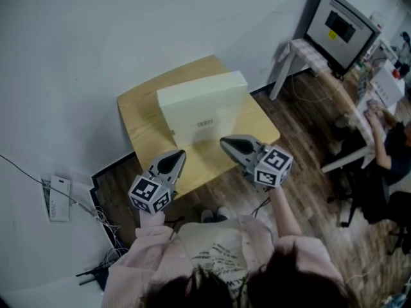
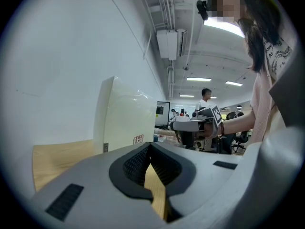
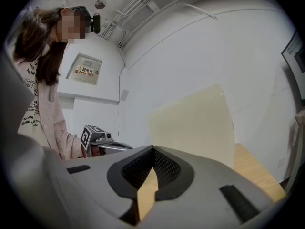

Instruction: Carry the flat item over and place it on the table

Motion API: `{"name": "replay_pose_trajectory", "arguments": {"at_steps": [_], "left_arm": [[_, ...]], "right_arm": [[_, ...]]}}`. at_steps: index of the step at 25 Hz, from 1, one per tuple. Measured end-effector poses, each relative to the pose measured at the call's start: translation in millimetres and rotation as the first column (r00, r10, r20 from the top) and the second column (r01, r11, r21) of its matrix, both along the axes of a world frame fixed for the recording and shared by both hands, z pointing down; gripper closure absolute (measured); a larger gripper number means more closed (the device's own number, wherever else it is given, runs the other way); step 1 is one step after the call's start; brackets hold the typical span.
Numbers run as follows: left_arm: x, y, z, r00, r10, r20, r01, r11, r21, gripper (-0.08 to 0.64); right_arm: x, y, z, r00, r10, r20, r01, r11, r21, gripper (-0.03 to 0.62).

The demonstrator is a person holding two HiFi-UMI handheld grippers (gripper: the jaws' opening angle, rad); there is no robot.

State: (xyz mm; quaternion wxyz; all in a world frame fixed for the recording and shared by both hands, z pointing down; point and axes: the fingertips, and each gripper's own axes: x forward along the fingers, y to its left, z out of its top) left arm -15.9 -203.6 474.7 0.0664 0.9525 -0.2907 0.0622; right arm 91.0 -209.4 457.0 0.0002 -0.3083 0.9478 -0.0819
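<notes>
head view: cream flat box (image 1: 202,104) sits on the wooden table (image 1: 144,130) mid-frame, little label (image 1: 205,124) too small to read. left gripper (image 1: 179,154) and right gripper (image 1: 224,142) held level below it, both closed, empty.

Person: pale pink cardigan sleeves (image 1: 138,262), white top (image 1: 215,252) w/ dark print, long dark hair (image 1: 209,290), black head cam (image 3: 96,23). Left claw (image 1: 180,153) & right claw (image 1: 224,141): grey shells, black mesh-textured pads (image 2: 136,163), b/w marker cube (image 1: 149,194) on each.
</notes>
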Motion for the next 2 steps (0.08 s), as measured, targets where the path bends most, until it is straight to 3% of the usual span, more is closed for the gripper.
{"name": "replay_pose_trajectory", "arguments": {"at_steps": [2], "left_arm": [[1.5, -0.8, -0.3, 1.000, 0.004, 0.004, -0.004, 1.000, 0.005, 0.568]], "right_arm": [[0.1, -0.4, 0.2, 1.000, -0.003, 0.000, 0.003, 1.000, 0.005, 0.601]]}}
